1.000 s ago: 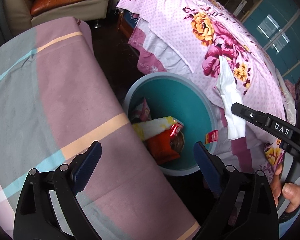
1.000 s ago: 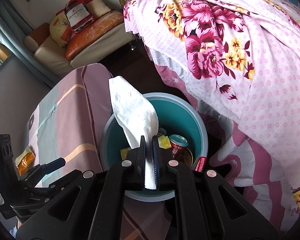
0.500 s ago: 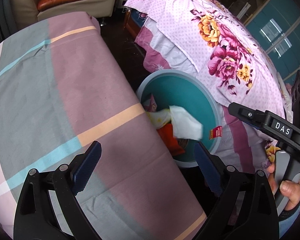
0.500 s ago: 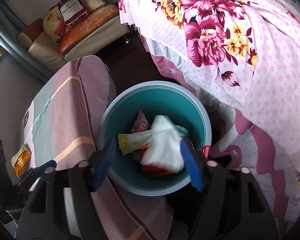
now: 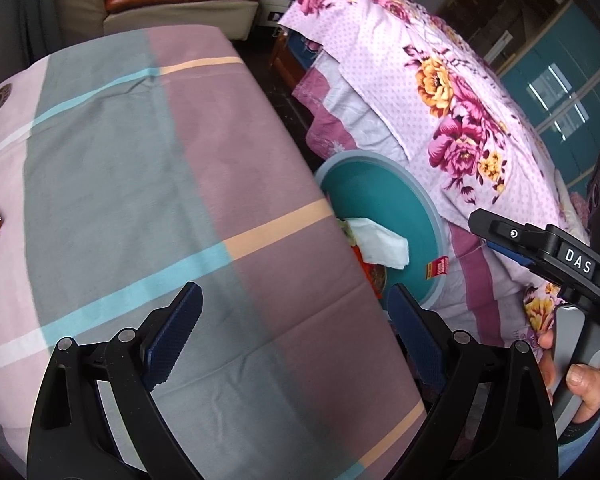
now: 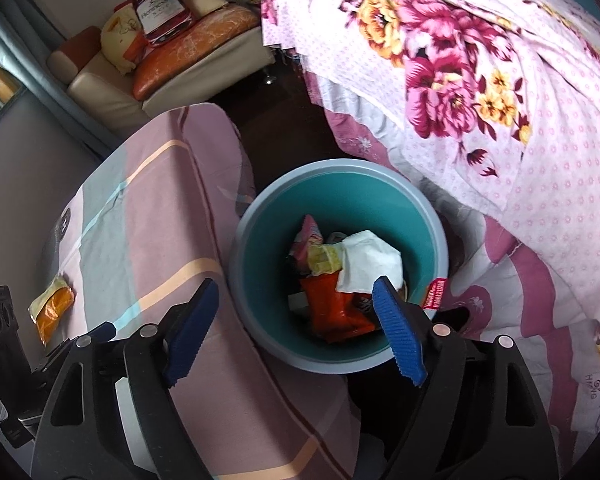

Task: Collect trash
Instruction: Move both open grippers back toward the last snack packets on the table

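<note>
- Striped cloth in grey, mauve and pale blue covers the desk (image 5: 148, 184), with a flowered bedspread (image 6: 500, 80) on the bed beyond and a sofa (image 6: 172, 72) at the far wall.
- Below and ahead of the right tongs (image 6: 296, 332) stands a teal bin (image 6: 436, 232), wedged between desk edge and bed.
- Inside the bin a white tissue (image 6: 370, 262) lies on top of an orange wrapper (image 6: 332, 312) and other packets; this trash is already collected.
- Right tongs are spread wide with nothing between the blue pads, hovering above the near rim of the bin.
- Left tongs (image 5: 296, 336) are likewise spread wide and empty, held over the desk, with the bin ahead and to their right.
- One piece of trash seems left: a yellow-orange snack packet (image 6: 52, 306) lying flat on the cloth, far left of the right tongs and just beside the body of the left tool; the left camera catches only its corner at its far left edge.
- Judged from its look, the packet is light, thin, crinkly and slippery, and would fold rather than resist.
- Pinching a sealed end or a raised crease looks better than the flat middle, where the pads may slide or snag the cloth beneath.
- Left tongs sit nearer to it, so they appear the natural choice.
</note>
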